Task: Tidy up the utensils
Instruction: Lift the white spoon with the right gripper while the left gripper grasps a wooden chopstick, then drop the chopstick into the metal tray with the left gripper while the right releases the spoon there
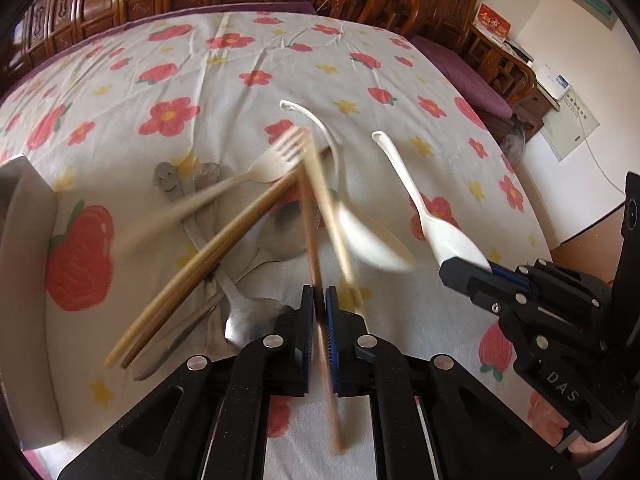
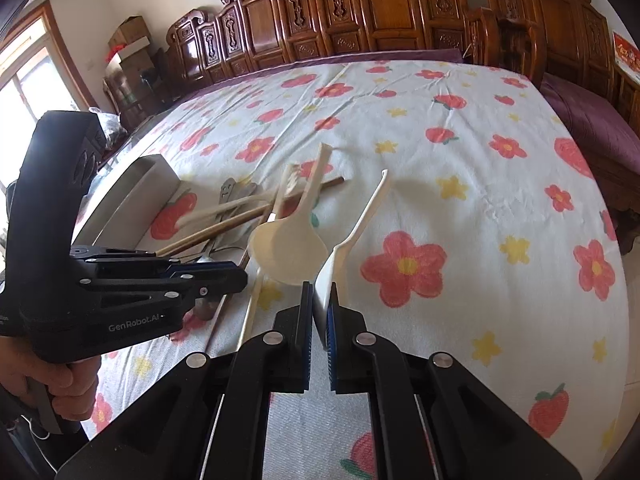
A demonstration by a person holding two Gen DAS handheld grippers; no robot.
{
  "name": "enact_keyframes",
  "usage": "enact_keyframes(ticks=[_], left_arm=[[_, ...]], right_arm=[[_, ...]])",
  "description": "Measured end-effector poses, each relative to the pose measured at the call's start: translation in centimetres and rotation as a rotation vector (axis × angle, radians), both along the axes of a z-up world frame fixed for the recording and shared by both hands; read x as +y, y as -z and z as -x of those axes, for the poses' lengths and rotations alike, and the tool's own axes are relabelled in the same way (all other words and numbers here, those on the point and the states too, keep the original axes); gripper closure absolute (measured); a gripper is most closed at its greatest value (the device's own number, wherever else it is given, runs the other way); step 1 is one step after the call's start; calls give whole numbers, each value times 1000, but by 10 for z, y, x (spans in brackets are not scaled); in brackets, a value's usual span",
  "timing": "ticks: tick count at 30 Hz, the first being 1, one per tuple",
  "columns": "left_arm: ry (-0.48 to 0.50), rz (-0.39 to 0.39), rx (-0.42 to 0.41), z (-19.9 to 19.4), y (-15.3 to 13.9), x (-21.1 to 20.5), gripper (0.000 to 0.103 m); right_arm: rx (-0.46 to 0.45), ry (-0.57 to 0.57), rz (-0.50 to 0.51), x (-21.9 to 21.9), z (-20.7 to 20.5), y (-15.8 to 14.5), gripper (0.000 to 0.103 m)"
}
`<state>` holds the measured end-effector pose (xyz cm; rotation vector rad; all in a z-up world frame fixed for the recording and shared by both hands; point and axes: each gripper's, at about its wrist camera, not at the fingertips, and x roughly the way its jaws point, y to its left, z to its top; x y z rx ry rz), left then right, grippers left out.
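Both grippers are loaded: left gripper [image 1: 320, 304] clenches a chopstick [image 1: 310, 216], right gripper [image 2: 319, 312] pinches a white spoon [image 2: 360, 232] by its bowl. Remaining utensils [image 1: 224, 240] are piled at ten o'clock beside the tray [image 1: 24, 240]. Blur suggests the chopstick could snag the ladle [image 1: 360, 236].

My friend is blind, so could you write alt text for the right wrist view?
The right gripper pinches the bowl of a white plastic spoon above a flowered bedsheet. To its left, the left gripper reaches toward a pile of utensils beside a grey tray.
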<state>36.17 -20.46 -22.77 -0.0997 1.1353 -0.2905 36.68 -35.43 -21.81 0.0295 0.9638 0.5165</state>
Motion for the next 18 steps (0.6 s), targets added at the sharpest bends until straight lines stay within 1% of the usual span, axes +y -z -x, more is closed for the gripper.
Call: enact_keyframes(ticks=[3,7,10,13,18], left_arm=[[12,-10,-20,5,-10,4,99],[25,-7,-56,13,-31,11,99],[31,-24,-78,17,-44,18,99],[34,-57,-111,21,-59,29,99],[16,-79,-146,24,-82,59,99]], right_arm=[[-22,-5,1,2,1,-9,96],[-51,-19,9,8,4,-23,96],[-75,-32,17,15,8,-34,96],[-96,-55,35,30,15,-47,96],[-127,-108,91,64,34,-66,96]])
